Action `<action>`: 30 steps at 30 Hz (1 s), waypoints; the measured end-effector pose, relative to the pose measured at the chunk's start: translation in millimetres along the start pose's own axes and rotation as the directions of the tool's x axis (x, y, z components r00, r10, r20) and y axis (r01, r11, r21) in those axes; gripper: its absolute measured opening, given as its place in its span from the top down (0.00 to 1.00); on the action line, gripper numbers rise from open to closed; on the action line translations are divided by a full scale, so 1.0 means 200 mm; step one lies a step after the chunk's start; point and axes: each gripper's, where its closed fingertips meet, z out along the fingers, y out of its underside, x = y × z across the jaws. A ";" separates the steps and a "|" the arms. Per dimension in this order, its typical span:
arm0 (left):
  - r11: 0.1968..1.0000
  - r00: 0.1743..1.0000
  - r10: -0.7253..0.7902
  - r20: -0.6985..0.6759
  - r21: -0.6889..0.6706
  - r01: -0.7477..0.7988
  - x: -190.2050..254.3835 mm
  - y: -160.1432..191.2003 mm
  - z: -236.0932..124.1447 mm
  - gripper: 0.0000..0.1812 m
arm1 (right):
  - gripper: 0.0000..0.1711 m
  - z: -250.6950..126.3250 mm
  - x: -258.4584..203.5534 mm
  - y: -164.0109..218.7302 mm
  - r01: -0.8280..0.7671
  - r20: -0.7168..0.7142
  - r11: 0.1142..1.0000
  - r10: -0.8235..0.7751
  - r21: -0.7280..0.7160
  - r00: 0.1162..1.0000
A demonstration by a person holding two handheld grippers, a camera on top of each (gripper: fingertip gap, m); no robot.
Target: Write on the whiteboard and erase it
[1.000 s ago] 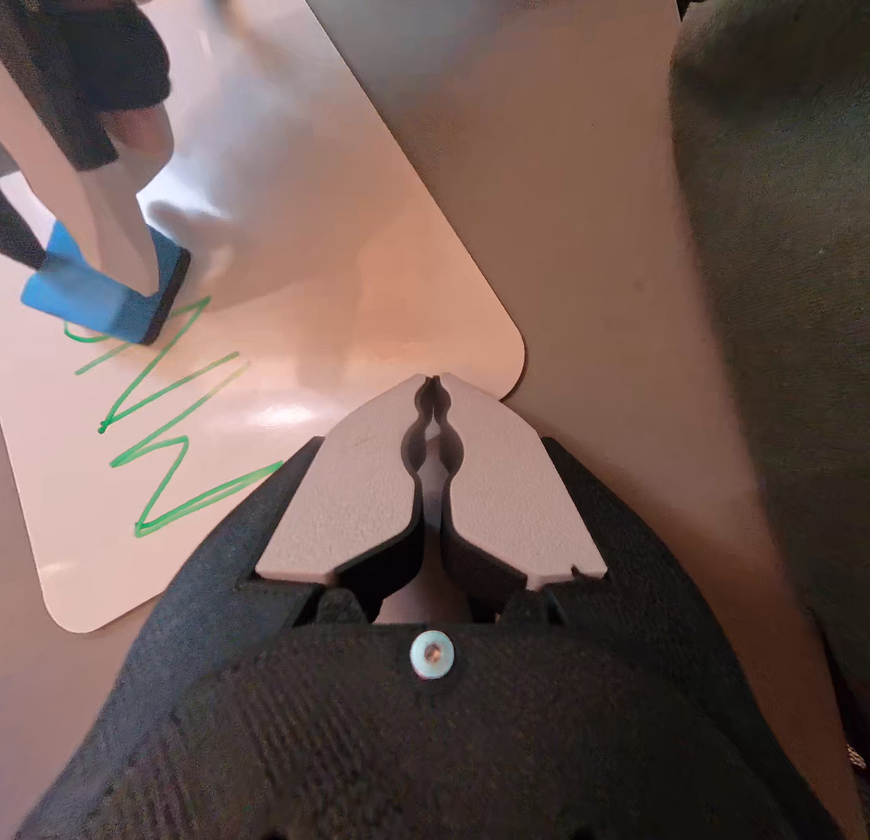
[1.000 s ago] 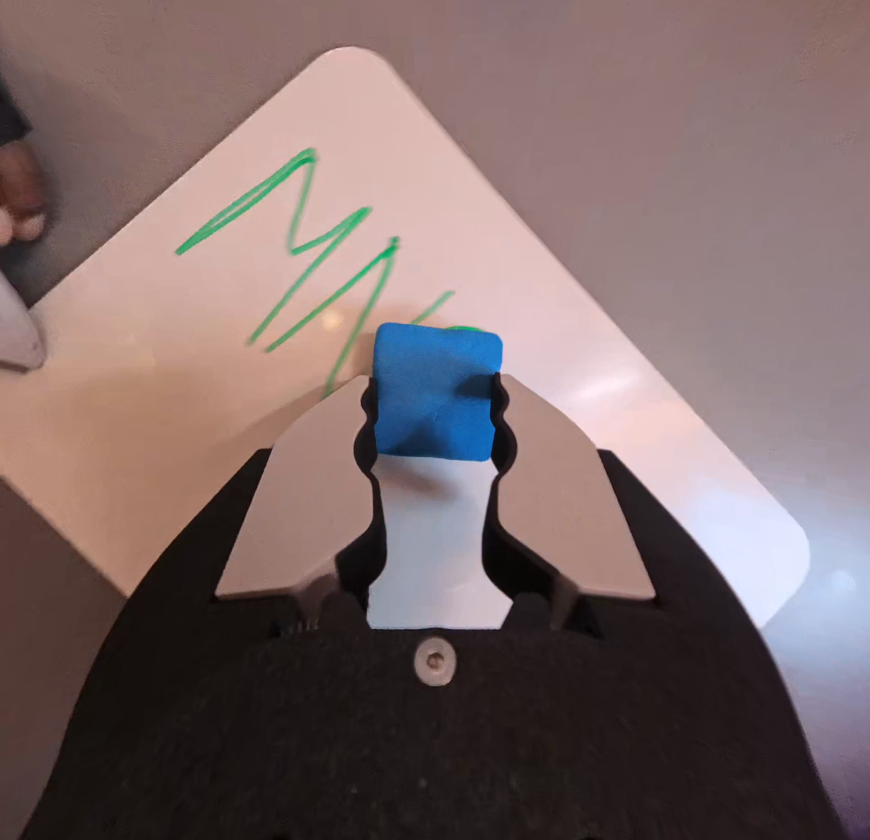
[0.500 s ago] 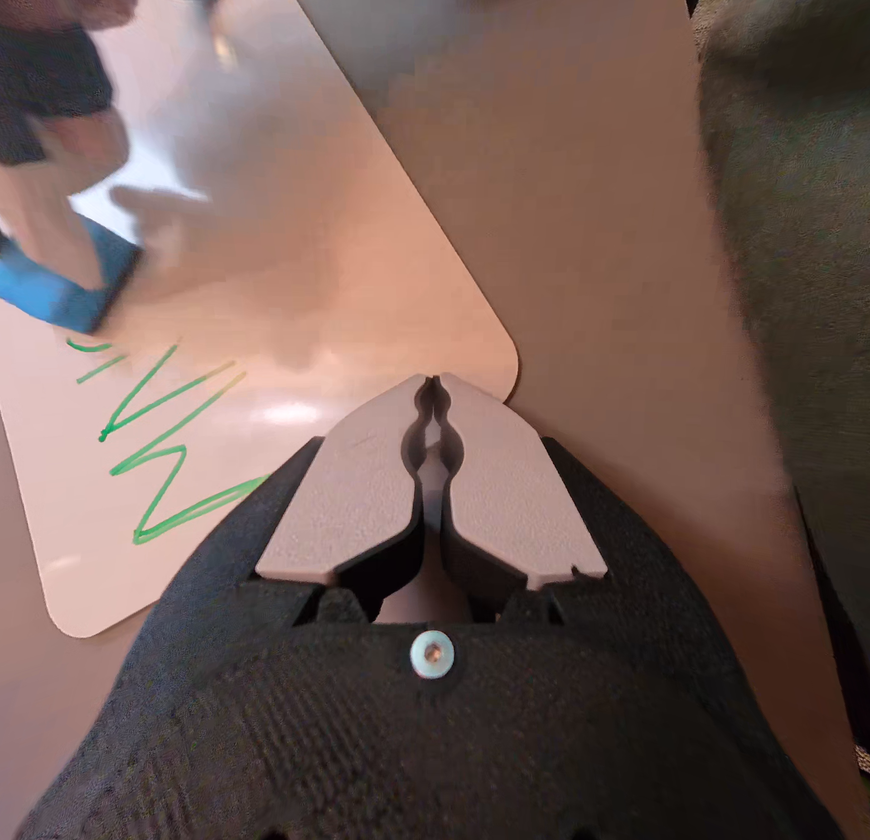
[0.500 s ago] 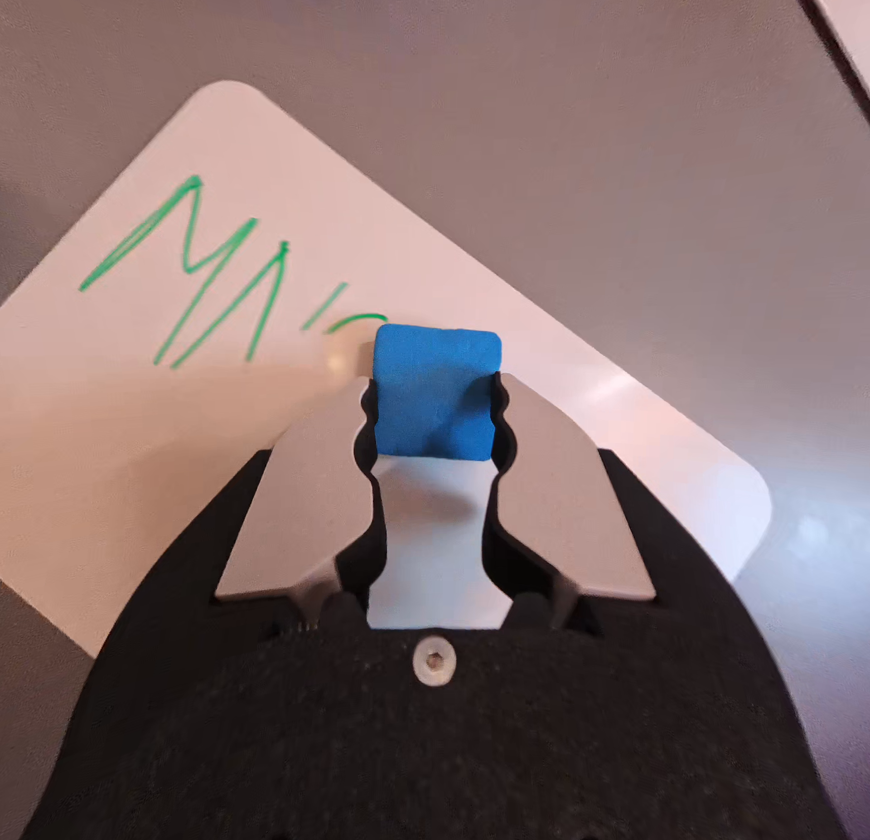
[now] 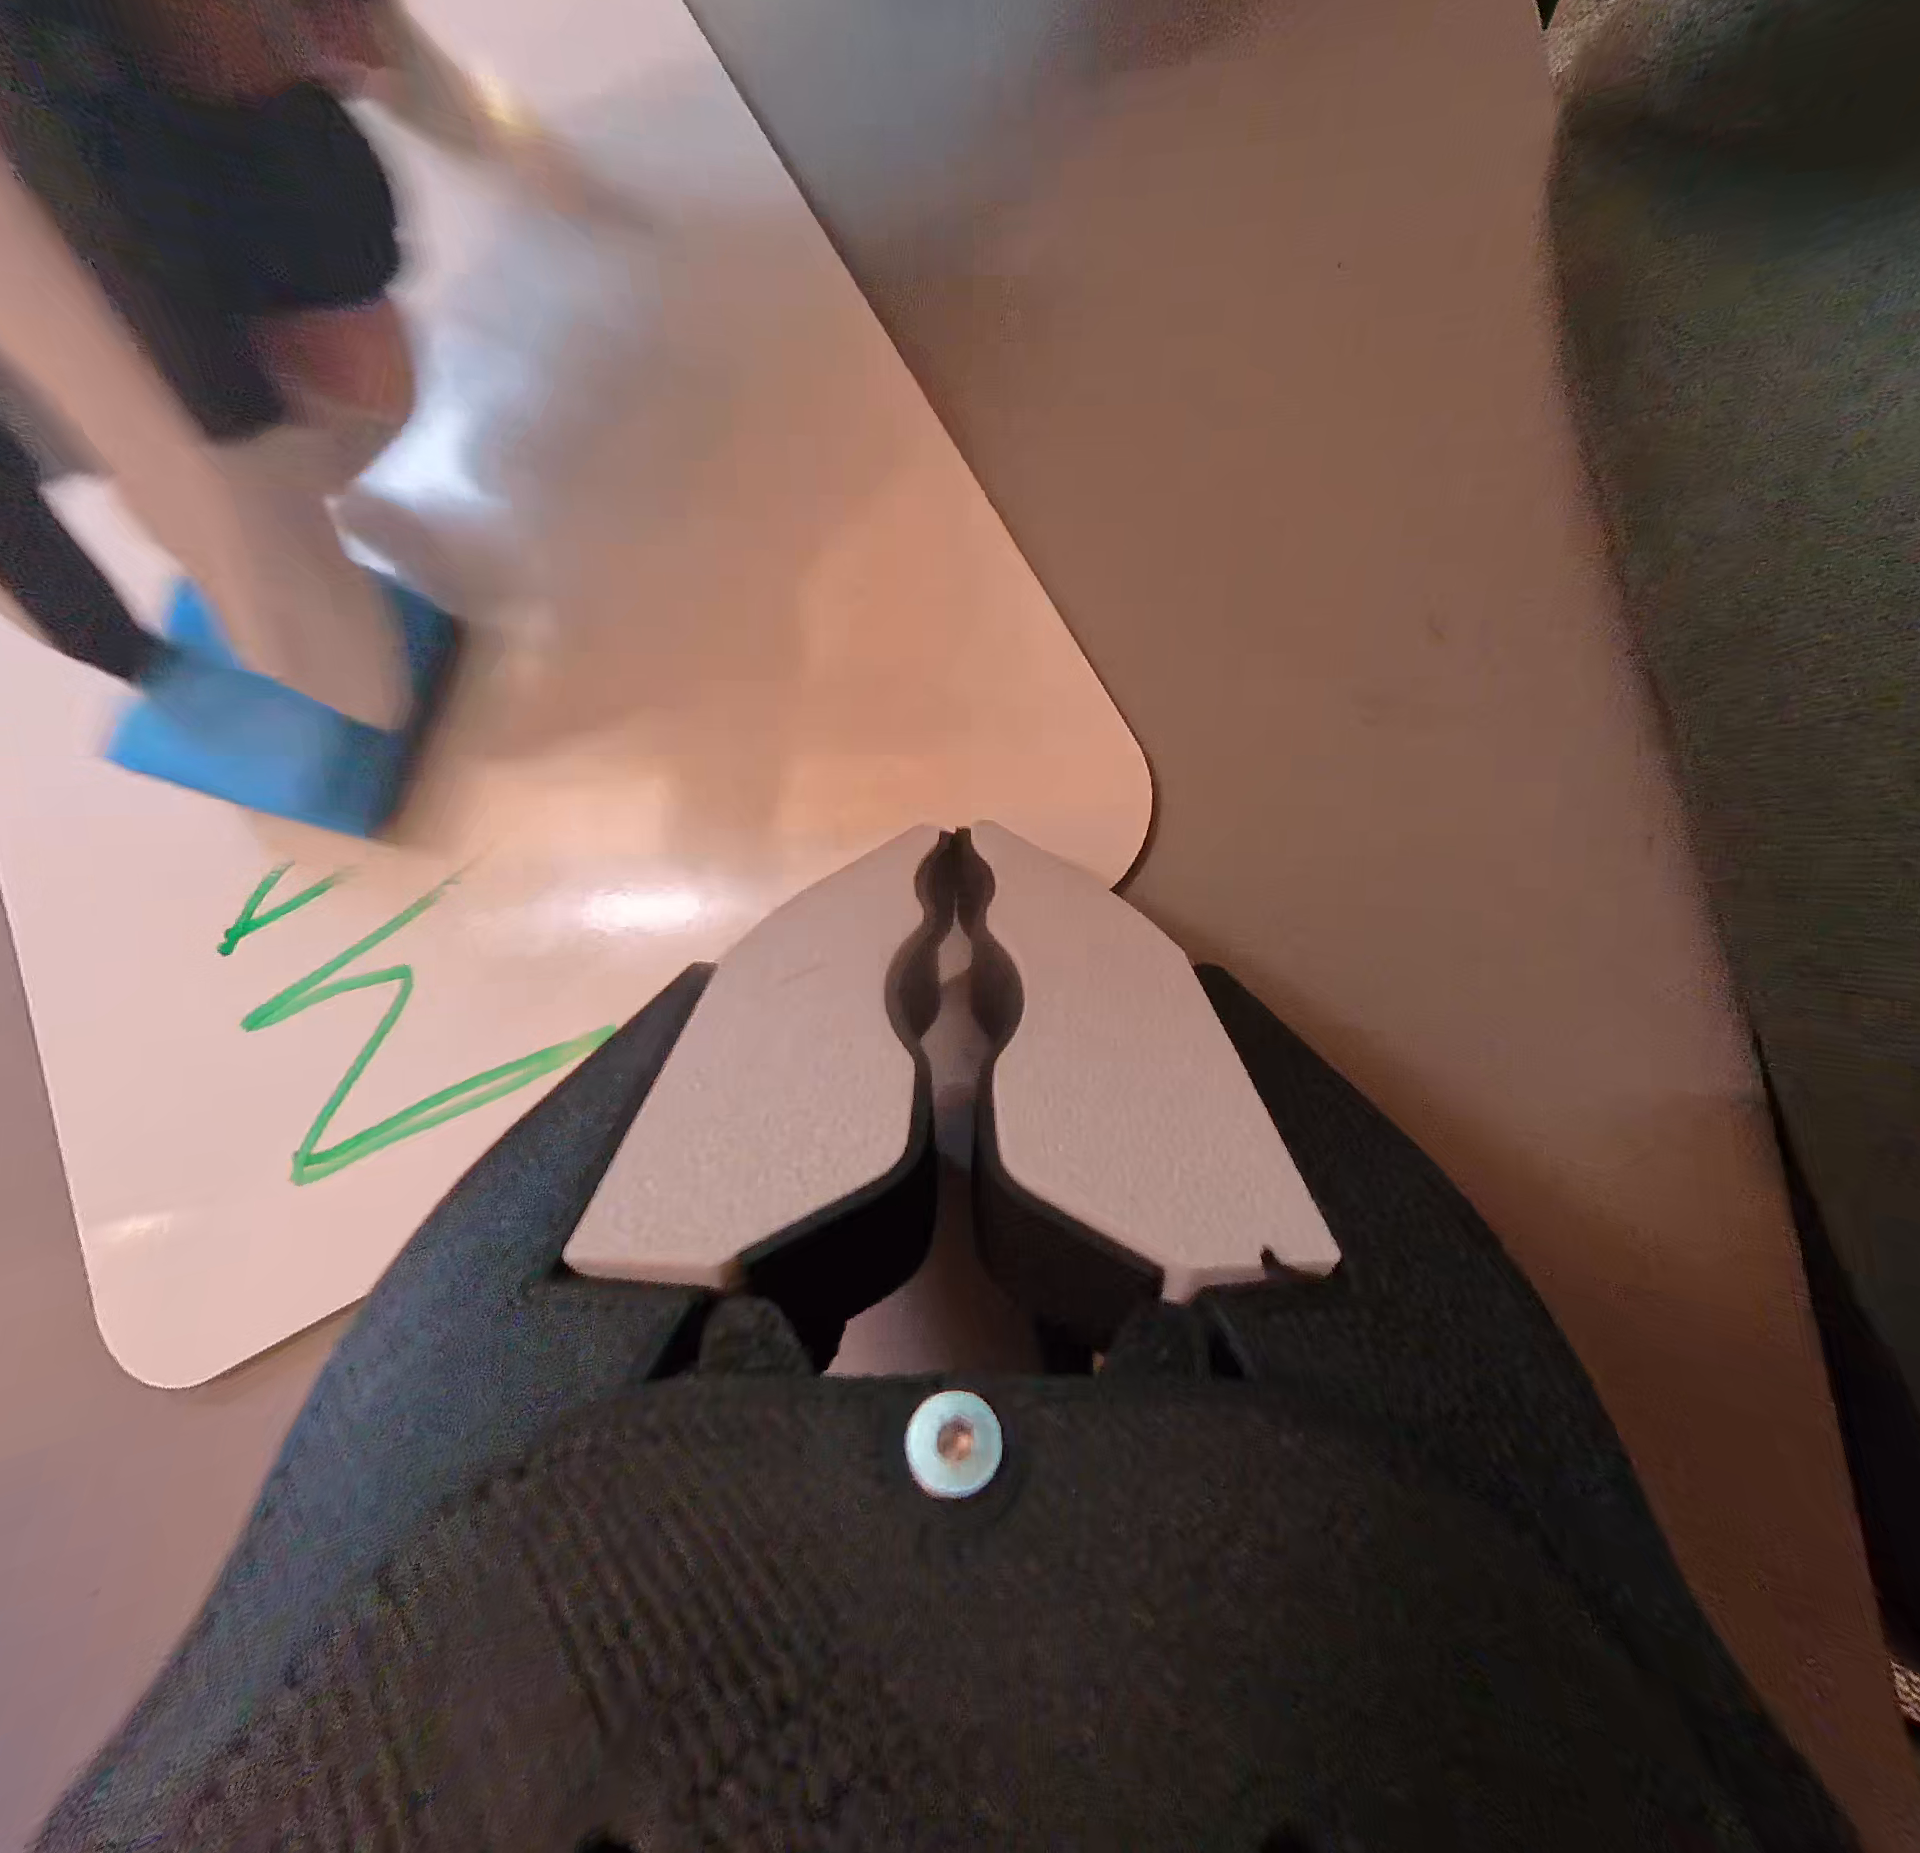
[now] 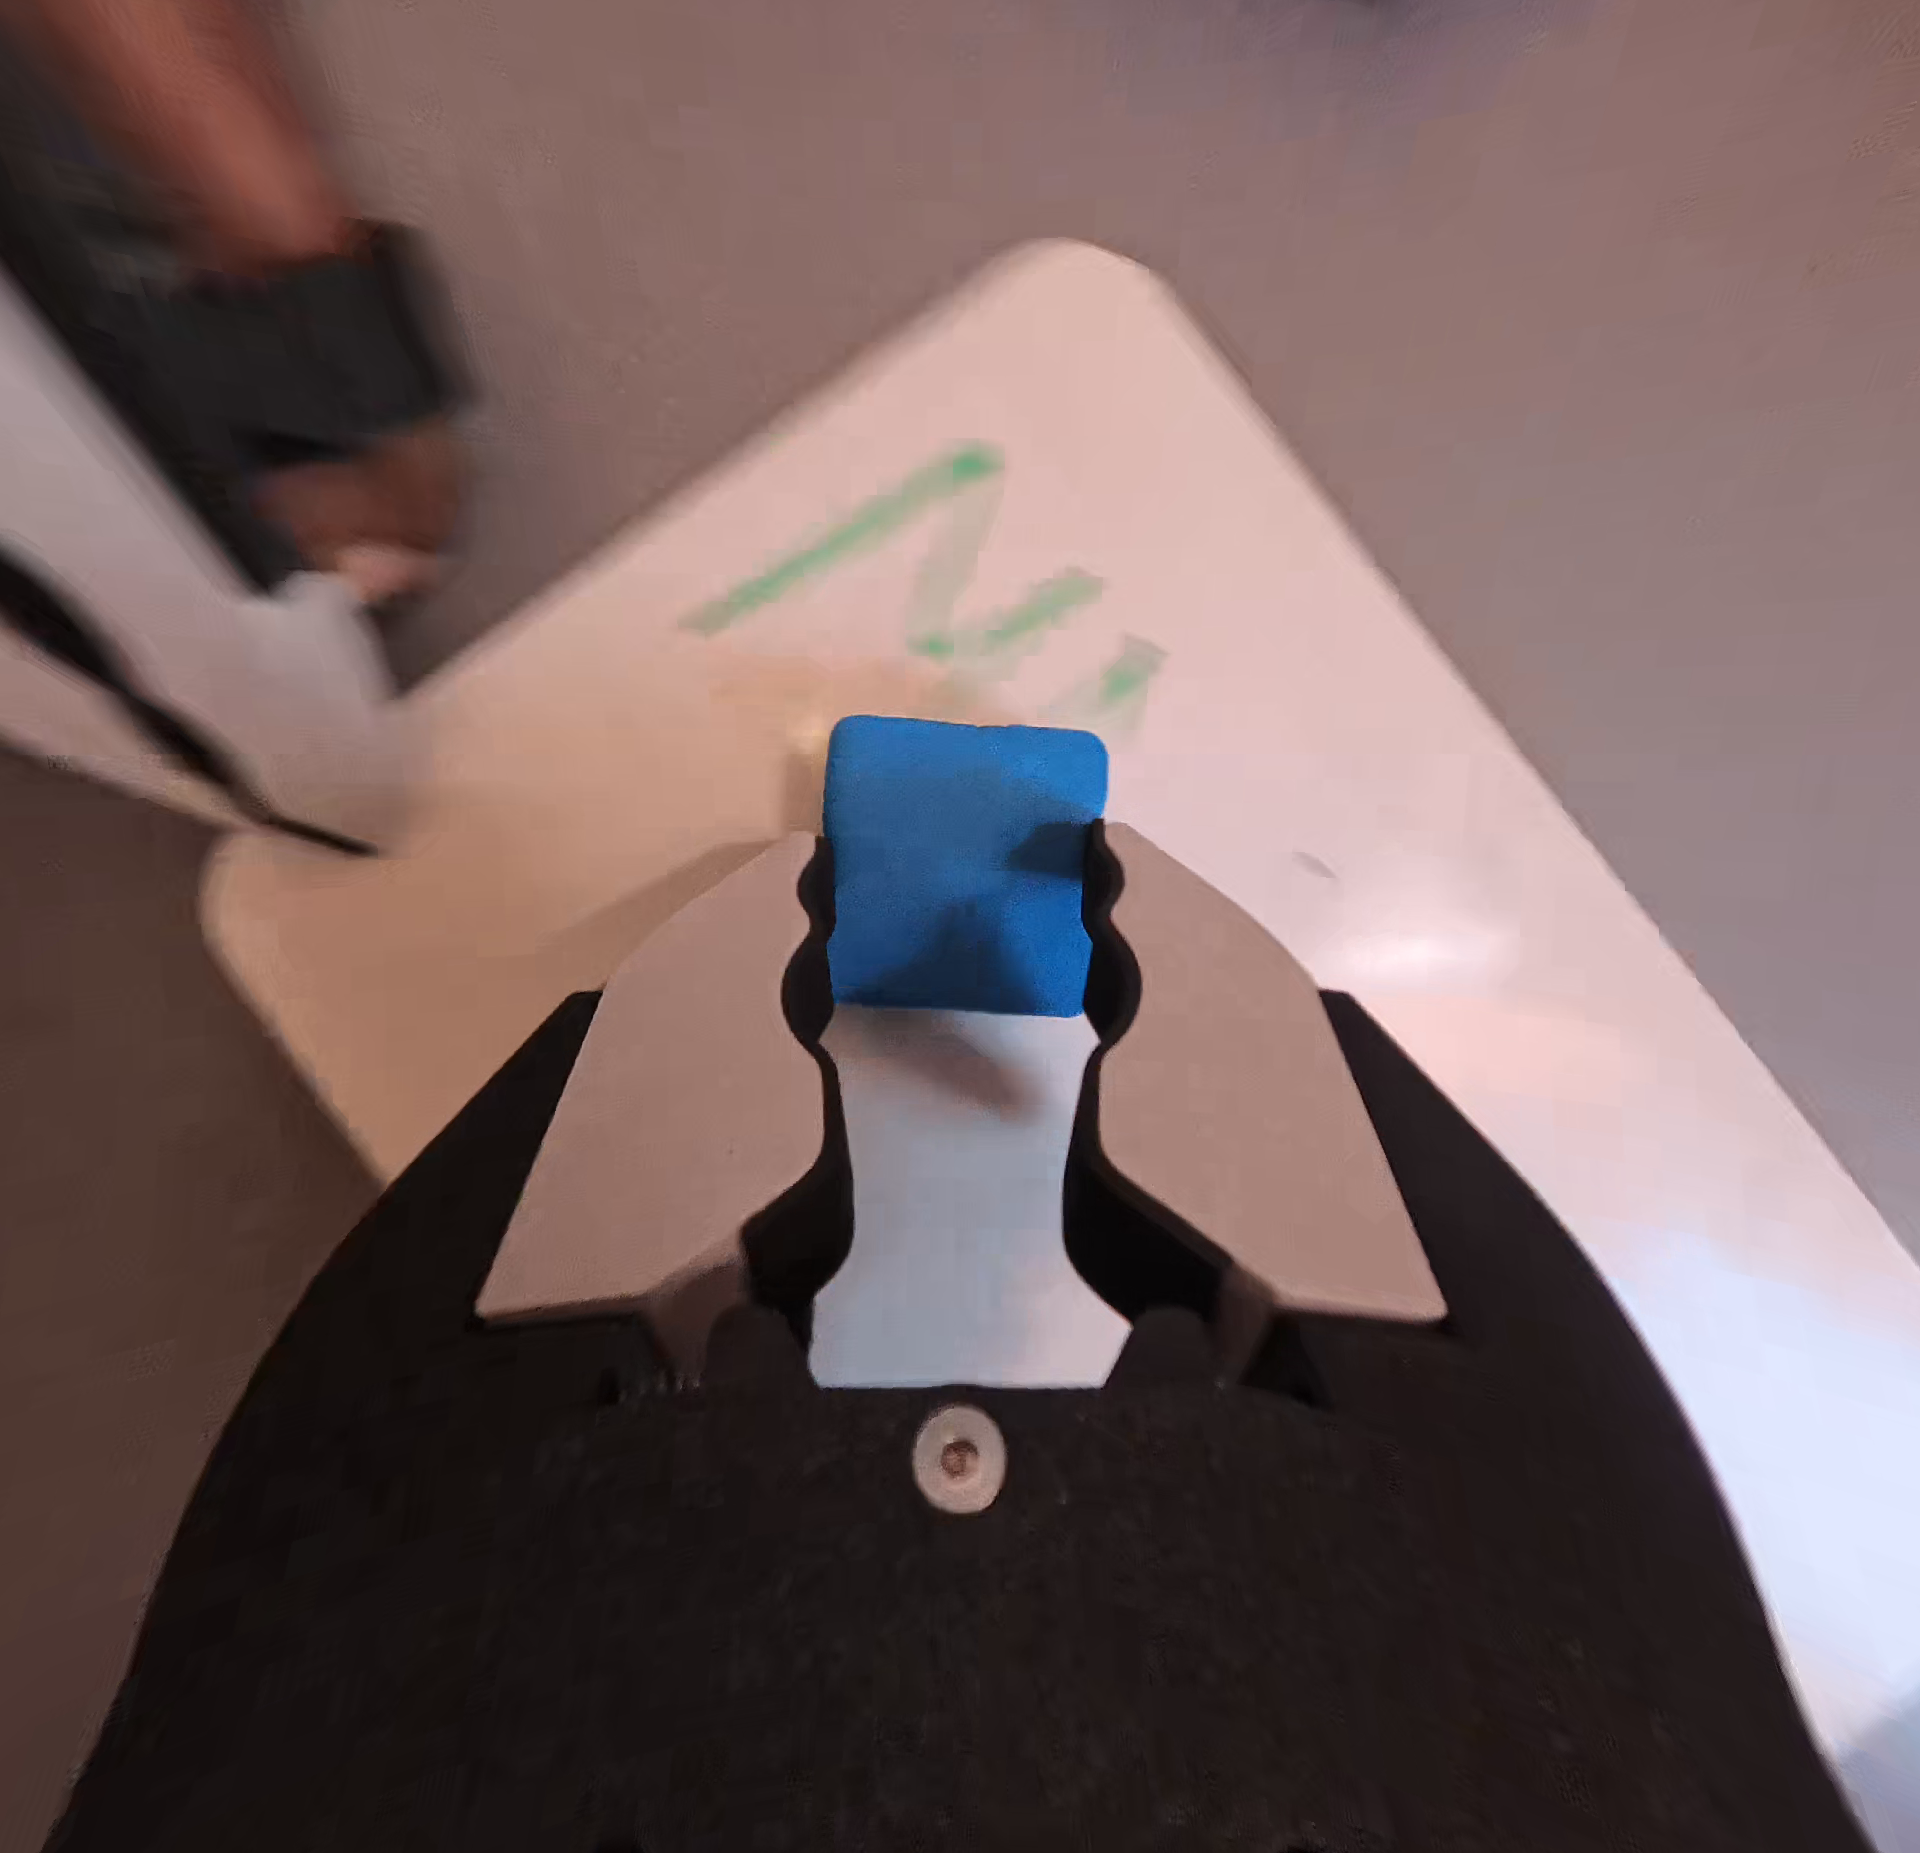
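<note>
A small white whiteboard (image 5: 727,556) with rounded corners lies flat on the table and bears a green zigzag line (image 5: 353,1065). My left gripper (image 5: 958,839) is shut and empty, its tips resting at the board's near right corner. My right gripper (image 6: 951,847) is shut on a blue eraser (image 6: 961,868) and presses it on the board (image 6: 1299,764) just in front of the green zigzag (image 6: 935,577). In the left wrist view the right gripper (image 5: 281,681) and the eraser (image 5: 260,754) show blurred at the upper left. The left gripper (image 6: 301,816) shows blurred in the right wrist view.
The board lies on a plain beige-grey table (image 5: 1299,453). A dark olive fabric surface (image 5: 1745,556) runs along the table's right edge in the left wrist view. A hand and dark strap (image 6: 260,349) hold the far gripper.
The right gripper has swept the eraser across the board and back toward the zigzag. The upper strokes of the green line are wiped away. The left gripper has stayed at the board's corner.
</note>
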 end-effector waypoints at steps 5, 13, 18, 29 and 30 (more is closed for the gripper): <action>1.000 1.000 0.003 -0.006 0.001 -0.003 0.01 -0.01 0.00 1.00 | 0.73 0.07 0.17 -0.09 -0.059 -0.060 0.998 0.061 0.038 0.996; 1.000 1.000 -0.004 -0.022 0.009 0.004 0.01 -0.01 0.01 1.00 | 0.73 0.09 -0.22 -0.13 0.119 0.056 0.992 -0.121 0.033 0.991; 1.000 1.000 -0.005 -0.013 0.009 0.005 0.01 -0.01 0.00 1.00 | 0.73 0.07 0.24 -0.10 -0.069 -0.061 0.996 0.073 0.060 0.995; 1.000 1.000 -0.010 -0.016 0.009 0.010 0.01 0.00 0.00 1.00 | 0.73 0.13 0.08 -0.18 0.035 0.029 0.997 -0.037 0.067 0.999; 1.000 1.000 -0.013 -0.023 0.012 0.013 0.02 0.00 0.00 1.00 | 0.73 0.13 -0.05 -0.18 0.082 0.083 0.995 -0.086 0.059 0.993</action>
